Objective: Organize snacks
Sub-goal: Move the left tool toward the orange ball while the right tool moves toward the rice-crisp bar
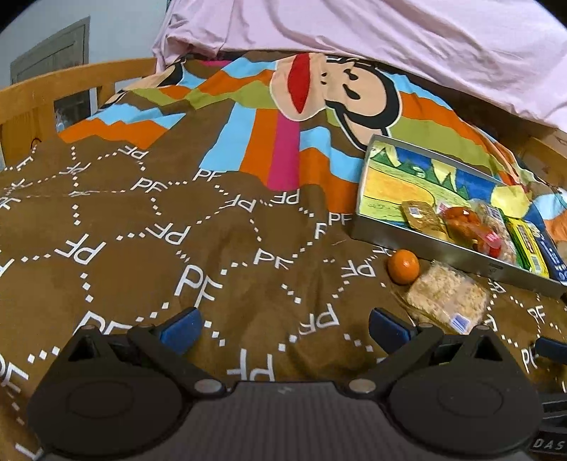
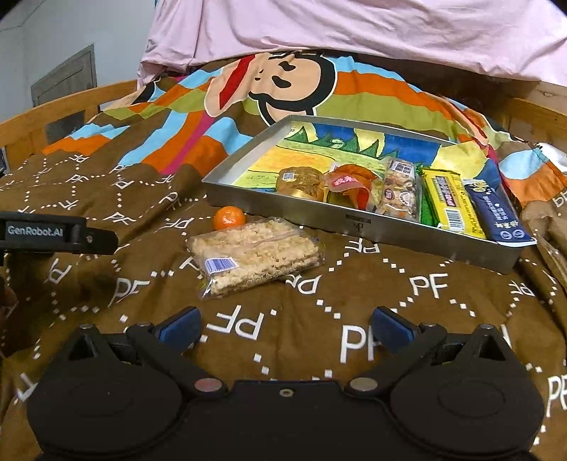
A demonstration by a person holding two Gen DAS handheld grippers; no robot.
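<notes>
With both grippers' jaws spread wide and empty, the right gripper should pinch the rice-cake pack (lying on the bed beside the orange, just outside the tray) across its short sides.

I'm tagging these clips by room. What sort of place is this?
Most likely a bedroom, with the work done on a bed: a brown patterned duvet serves as the surface, a wooden bed rail runs behind it, and a pink sheet lies bunched at the far end.
</notes>
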